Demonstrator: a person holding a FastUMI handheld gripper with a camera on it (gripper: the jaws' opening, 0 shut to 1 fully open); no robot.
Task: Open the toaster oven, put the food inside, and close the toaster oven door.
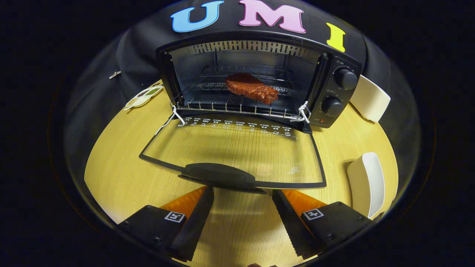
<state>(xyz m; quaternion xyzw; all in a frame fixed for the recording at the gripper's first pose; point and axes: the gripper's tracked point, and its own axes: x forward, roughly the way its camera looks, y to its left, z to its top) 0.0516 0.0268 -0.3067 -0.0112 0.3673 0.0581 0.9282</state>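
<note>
Gripper view: the black toaster oven (256, 74) is seen at upper centre, its glass door (237, 152) dropped flat, the reddish-brown steak (252, 88) on the wire rack (222, 105). The gripper (243, 194) is held open and empty, fingertips flanking the black door handle (219, 174). The door is judged rigid, hinged and fragile; the handle is best gripped.

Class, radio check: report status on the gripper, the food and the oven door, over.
Gripper open, fingers just short of the door handle. Steak on the rack inside the toaster oven. Door down flat, not yet closed. Nothing between fingers and handle.
</note>
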